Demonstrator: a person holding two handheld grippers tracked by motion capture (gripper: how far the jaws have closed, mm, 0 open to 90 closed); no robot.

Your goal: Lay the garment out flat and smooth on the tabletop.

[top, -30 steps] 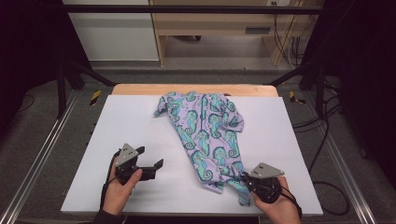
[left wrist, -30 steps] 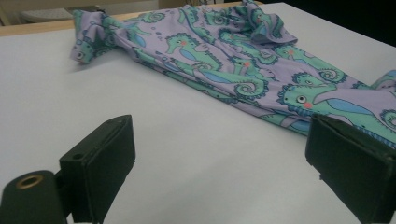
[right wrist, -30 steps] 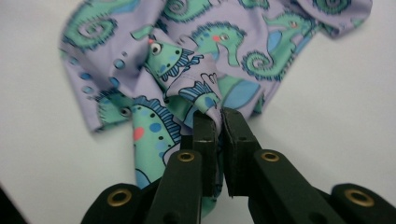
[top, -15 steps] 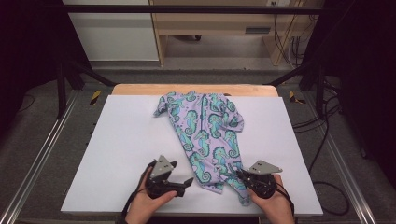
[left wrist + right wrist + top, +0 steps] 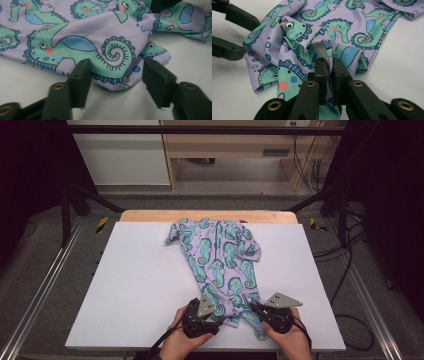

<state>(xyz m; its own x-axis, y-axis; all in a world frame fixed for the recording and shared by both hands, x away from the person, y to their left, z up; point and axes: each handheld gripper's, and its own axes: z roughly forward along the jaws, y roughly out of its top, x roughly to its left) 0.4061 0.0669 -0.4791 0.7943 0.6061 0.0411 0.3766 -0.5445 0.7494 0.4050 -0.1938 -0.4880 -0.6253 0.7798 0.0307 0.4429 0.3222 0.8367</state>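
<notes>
A small purple garment (image 5: 220,262) printed with green seahorses lies on a white table (image 5: 135,290), stretched from the far middle of the board down toward the near edge, where both hands work on its lower end.

The right gripper (image 5: 329,65) has its jaws nearly together, pinching a bunched fold of the fabric between them; the cloth puckers up just above the fingertips. In the high view this gripper (image 5: 260,309) sits at the near right of the garment, held by the right hand (image 5: 292,340), with a grey plate (image 5: 283,300) on top.

The left gripper (image 5: 115,72) is partly open, and its jaws have just been closing. They straddle the hem of the garment (image 5: 110,50), one jaw on each side of a curled seahorse tail. The left jaw seems to touch the edge of the fabric, though from this angle it is hard to be sure; the right jaw stands clear of it, so the cloth is not yet clamped. In the high view the left gripper (image 5: 214,317) rests at the near left of the garment's lower end, held by the left hand (image 5: 180,345).

The two grippers are near each other, with the garment's bottom edge between them.
</notes>
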